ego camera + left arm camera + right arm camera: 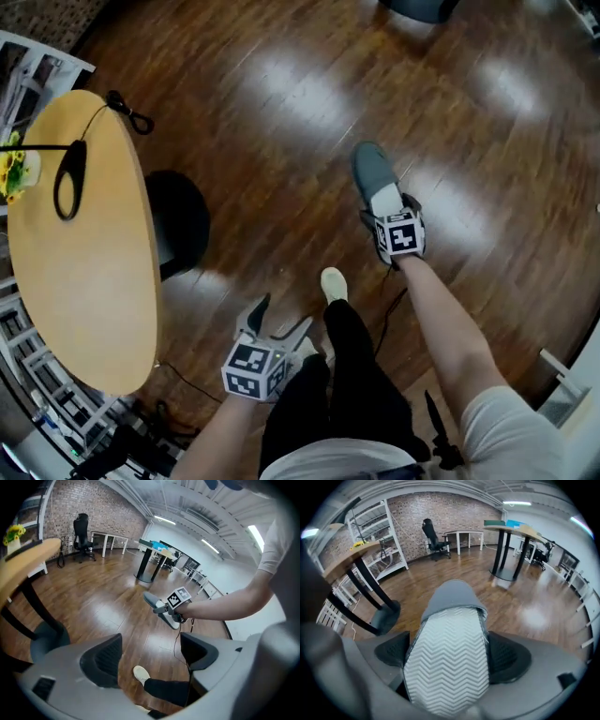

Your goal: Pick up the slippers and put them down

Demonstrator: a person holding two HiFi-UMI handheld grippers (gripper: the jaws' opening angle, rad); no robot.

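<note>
One grey slipper point(372, 173) hangs above the wooden floor, right of centre in the head view, toe pointing away from me. My right gripper point(384, 210) is shut on its heel end. In the right gripper view the slipper's white zigzag sole point(449, 648) fills the gap between the two dark jaws of the right gripper point(450, 657). My left gripper point(281, 317) stays low by my legs, open and empty; its own view shows the left gripper point(151, 654) with only floor between the jaws and the held slipper point(153, 602) further off. No second slipper is in view.
A round wooden table point(84, 281) with a black strap point(69, 178) and yellow flowers point(11, 169) stands at the left on a dark base point(180, 220). My white-shoed foot point(333, 283) is between the grippers. An office chair point(433, 538) and a tall table point(506, 550) stand far off.
</note>
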